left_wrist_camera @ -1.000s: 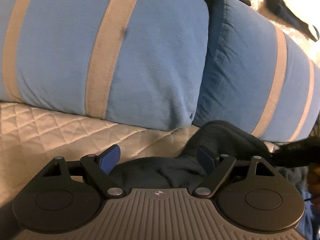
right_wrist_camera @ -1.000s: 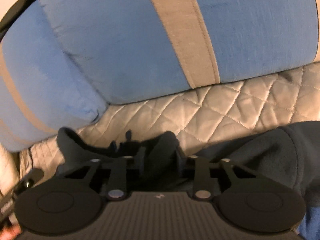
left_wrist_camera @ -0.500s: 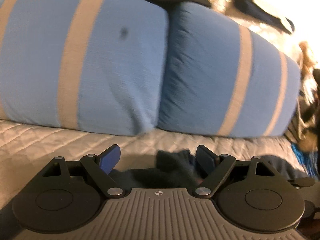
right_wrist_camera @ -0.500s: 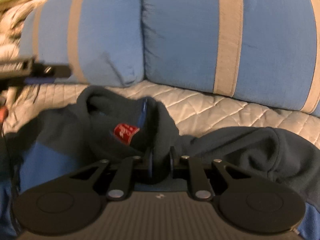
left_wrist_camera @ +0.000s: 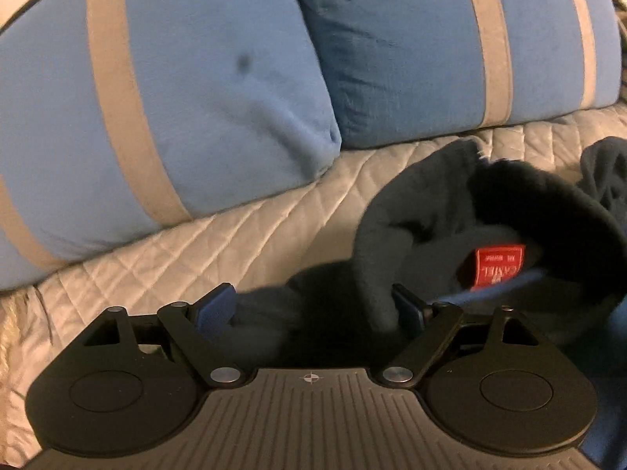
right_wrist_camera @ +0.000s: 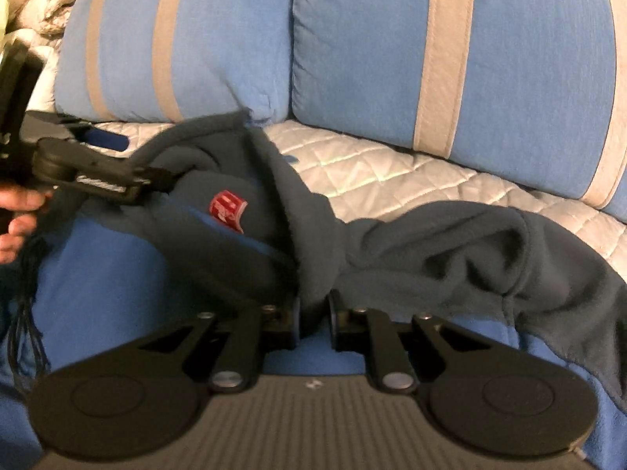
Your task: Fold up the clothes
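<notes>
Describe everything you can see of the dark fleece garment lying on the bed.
The fleece garment is dark navy, soft and fuzzy, with bright blue panels and a red label sewn inside the collar. It lies crumpled and unfolded on a quilted cream bedcover, in front of blue striped pillows. The right gripper pinches a fold of it between nearly closed jaws; the left gripper has wide-open jaws with fleece bunched between them.

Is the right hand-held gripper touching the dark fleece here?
Touching. The right wrist view shows the right hand-held gripper with its jaws nearly closed on a fold of the dark fleece, the cloth pinched between both fingers with no gap showing.
</notes>
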`<state>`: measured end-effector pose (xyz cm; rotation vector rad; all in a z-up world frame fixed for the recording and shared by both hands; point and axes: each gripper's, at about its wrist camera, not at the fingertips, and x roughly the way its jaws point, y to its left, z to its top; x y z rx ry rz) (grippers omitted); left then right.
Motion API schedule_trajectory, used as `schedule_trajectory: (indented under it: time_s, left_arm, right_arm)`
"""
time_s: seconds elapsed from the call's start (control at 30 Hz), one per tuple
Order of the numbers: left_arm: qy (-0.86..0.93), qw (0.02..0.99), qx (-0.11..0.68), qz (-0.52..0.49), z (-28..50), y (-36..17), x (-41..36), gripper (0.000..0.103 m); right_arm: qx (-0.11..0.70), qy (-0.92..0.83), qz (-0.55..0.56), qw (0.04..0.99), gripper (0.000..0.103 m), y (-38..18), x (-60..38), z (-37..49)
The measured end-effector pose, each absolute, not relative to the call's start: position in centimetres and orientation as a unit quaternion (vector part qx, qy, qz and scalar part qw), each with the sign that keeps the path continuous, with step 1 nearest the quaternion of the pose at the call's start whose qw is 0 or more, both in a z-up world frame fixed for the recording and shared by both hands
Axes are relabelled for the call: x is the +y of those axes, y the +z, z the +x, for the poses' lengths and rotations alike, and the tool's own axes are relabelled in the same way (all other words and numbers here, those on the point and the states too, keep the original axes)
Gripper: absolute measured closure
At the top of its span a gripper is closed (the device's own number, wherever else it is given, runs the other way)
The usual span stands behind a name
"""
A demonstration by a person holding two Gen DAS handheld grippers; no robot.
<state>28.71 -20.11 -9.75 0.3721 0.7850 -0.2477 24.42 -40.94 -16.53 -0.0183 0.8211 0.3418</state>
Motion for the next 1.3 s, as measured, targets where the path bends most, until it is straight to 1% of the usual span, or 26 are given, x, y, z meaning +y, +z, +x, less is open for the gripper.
schedule_trajectory:
  time_s: [0.03,0.1,0.17,0.2,0.23,0.33,0.47,0.53,0.57,0.6,0.63,0.67,0.7,0.73,0.8,0.83,0.87,0.9,0.93,1.07,1.23,1.27,1.3]
  left_arm:
    - [-0.124,0.902,0.376,0.174,28.4,-9.8,-19.6,0.017]
    - [-0.133,0.905,0.366,0.169,27.7,-9.8,-18.9,0.017]
    - [-0.141,0.908,0.356,0.168,27.1,-9.9,-18.4,0.018]
    - [-0.146,0.91,0.351,0.168,26.7,-10.0,-18.2,0.018]
    - [-0.147,0.911,0.348,0.167,26.5,-10.0,-18.0,0.018]
    - [-0.147,0.914,0.342,0.162,26.4,-10.0,-18.0,0.019]
    - [-0.149,0.918,0.326,0.167,26.3,-9.6,-18.3,0.019]
    - [-0.153,0.919,0.318,0.176,26.2,-9.4,-18.5,0.022]
    - [-0.156,0.92,0.316,0.173,26.1,-9.2,-18.6,0.03]
    - [-0.16,0.92,0.313,0.171,26.0,-9.1,-18.6,0.032]
    - [-0.164,0.921,0.311,0.168,26.0,-9.0,-18.6,0.032]
    - [-0.168,0.921,0.309,0.165,25.9,-8.8,-18.6,0.034]
    - [-0.172,0.922,0.307,0.163,25.8,-8.7,-18.6,0.041]
    - [-0.176,0.922,0.305,0.158,25.8,-8.5,-18.6,0.045]
    - [-0.185,0.922,0.304,0.15,25.6,-8.3,-18.6,0.054]
    - [-0.188,0.921,0.304,0.154,25.6,-8.3,-18.7,0.056]
    - [-0.19,0.919,0.306,0.161,25.5,-8.3,-18.8,0.061]
    - [-0.192,0.917,0.307,0.168,25.4,-8.3,-18.9,0.063]
    - [-0.191,0.915,0.308,0.179,25.3,-8.4,-19.0,0.063]
    - [-0.168,0.91,0.313,0.216,25.2,-8.9,-18.8,0.063]
    - [-0.164,0.912,0.329,0.18,25.8,-9.1,-18.0,0.064]
    - [-0.163,0.913,0.333,0.172,25.9,-9.1,-17.8,0.069]
    - [-0.163,0.913,0.336,0.164,26.0,-9.1,-17.7,0.074]
  right_arm:
    - [0.397,0.174,-0.005,0.901,0.075,-16.7,-41.3,24.3]
    - [0.387,0.186,-0.016,0.903,0.063,-16.7,-41.4,24.1]
    - [0.374,0.196,-0.032,0.906,0.054,-16.5,-41.2,23.9]
    - [0.367,0.201,-0.036,0.907,0.046,-16.2,-41.2,23.9]
    - [0.36,0.206,-0.039,0.909,0.041,-15.9,-41.1,24.0]
    - [0.346,0.204,-0.041,0.915,0.033,-15.0,-40.9,24.6]
    - [0.337,0.195,-0.046,0.92,0.032,-14.2,-40.4,25.8]
    - [0.342,0.187,-0.042,0.92,0.033,-14.2,-40.4,26.5]
    - [0.346,0.183,-0.038,0.92,0.034,-14.2,-40.5,26.8]
    - [0.35,0.181,-0.034,0.918,0.037,-14.3,-40.5,27.0]
    - [0.357,0.181,-0.03,0.916,0.051,-14.5,-40.7,27.1]
    - [0.363,0.181,-0.025,0.914,0.058,-14.6,-40.8,27.2]
    - [0.37,0.181,-0.021,0.911,0.068,-14.8,-41.0,27.2]
    - [0.375,0.183,-0.019,0.909,0.077,-15.0,-41.0,27.2]
    - [0.384,0.187,-0.021,0.904,0.083,-15.5,-40.9,27.0]
    - [0.384,0.182,-0.027,0.905,0.087,-15.7,-40.9,26.8]
    - [0.383,0.177,-0.033,0.906,0.088,-15.8,-40.9,26.5]
    - [0.382,0.172,-0.039,0.907,0.09,-15.9,-40.9,26.3]
    - [0.38,0.167,-0.045,0.908,0.092,-16.0,-40.9,26.1]
    - [0.381,0.153,-0.059,0.91,0.093,-16.2,-41.4,25.6]
    - [0.38,0.167,-0.057,0.908,0.092,-16.4,-42.1,25.0]
    - [0.376,0.171,-0.064,0.908,0.092,-16.5,-42.0,24.8]
    - [0.37,0.178,-0.074,0.909,0.089,-16.5,-41.8,24.6]
